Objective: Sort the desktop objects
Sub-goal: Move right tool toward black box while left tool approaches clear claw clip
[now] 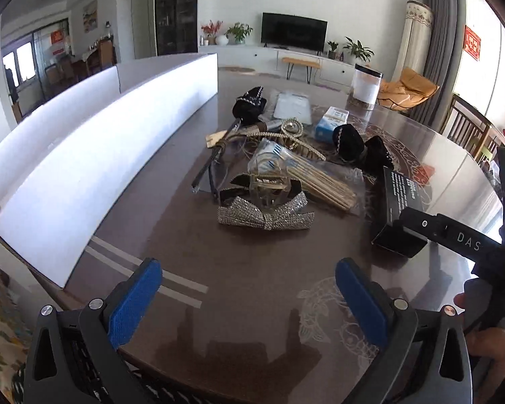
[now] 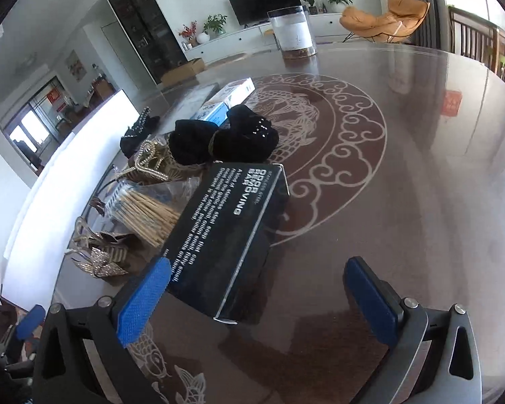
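Both claws gape: right claw at black box, left claw short of clutter.

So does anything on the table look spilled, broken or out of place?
Nothing looks spilled or broken. The hair accessories, silver sequin bow and bag of wooden sticks lie heaped, overlapping. The black printed cardboard box lies flat beside them, unsorted.

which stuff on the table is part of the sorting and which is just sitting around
To sort:
black box
silver bow
stick bundle
black bows
blue-white carton
clear clip
white bin, probably where sorted things go

Just lying about:
clear canister at the far edge
TV
orange chair
potted plants
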`<state>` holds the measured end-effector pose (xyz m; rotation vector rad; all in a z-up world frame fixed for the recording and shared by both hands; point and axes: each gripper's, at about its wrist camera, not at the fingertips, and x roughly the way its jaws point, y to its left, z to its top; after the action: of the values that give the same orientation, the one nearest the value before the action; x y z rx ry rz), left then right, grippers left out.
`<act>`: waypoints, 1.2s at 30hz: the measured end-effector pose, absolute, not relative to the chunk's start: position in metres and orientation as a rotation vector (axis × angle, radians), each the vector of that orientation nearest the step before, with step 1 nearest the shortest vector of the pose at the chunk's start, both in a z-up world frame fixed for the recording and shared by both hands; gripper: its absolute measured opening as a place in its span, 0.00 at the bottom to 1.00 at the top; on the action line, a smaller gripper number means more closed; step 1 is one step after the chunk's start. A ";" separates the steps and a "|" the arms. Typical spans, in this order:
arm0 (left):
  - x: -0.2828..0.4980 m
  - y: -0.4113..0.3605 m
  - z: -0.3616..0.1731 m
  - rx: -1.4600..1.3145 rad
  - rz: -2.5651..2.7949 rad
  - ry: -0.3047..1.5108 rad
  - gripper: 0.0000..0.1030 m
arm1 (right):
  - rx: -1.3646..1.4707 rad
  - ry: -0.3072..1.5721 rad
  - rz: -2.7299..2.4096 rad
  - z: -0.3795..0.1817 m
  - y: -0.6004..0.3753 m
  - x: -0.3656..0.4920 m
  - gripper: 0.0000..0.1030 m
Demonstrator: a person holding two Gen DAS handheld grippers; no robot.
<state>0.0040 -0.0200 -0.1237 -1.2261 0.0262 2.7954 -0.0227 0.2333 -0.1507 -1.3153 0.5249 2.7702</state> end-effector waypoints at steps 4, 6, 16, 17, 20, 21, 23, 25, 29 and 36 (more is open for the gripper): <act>-0.003 -0.016 -0.124 -1.235 2.827 0.110 1.00 | -1.339 0.501 2.794 -0.149 0.228 -0.034 1.00; -0.007 -0.015 -0.127 -1.255 2.820 0.091 1.00 | -1.383 0.449 2.810 -0.147 0.220 -0.044 1.00; -0.026 -0.008 -0.139 -1.287 2.807 0.107 1.00 | -1.423 0.306 2.810 -0.156 0.202 -0.058 1.00; -0.028 -0.009 -0.140 -1.297 2.800 0.095 1.00 | -1.417 0.283 2.813 -0.156 0.202 -0.058 1.00; -0.032 -0.011 -0.142 -1.304 2.795 0.059 1.00 | -1.441 0.236 2.807 -0.158 0.198 -0.062 1.00; -0.034 -0.011 -0.143 -1.307 2.793 0.053 1.00 | -1.441 0.226 2.808 -0.158 0.197 -0.063 1.00; -0.037 -0.012 -0.145 -1.317 2.788 0.048 1.00 | -1.435 0.216 2.804 -0.159 0.196 -0.064 1.00; -0.039 -0.013 -0.148 -1.328 2.783 0.038 1.00 | -1.423 0.196 2.803 -0.160 0.196 -0.065 1.00; -0.044 -0.017 -0.152 -1.344 2.770 0.002 1.00 | -1.411 0.126 2.798 -0.162 0.192 -0.066 1.00; -0.053 -0.022 -0.156 -1.378 2.736 -0.055 1.00 | -1.406 0.094 2.780 -0.163 0.190 -0.069 1.00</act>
<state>-0.0531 -0.0222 -0.1560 -1.3784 -0.0548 2.7358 -0.0687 0.1902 -0.1633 -1.4058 0.0944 2.7804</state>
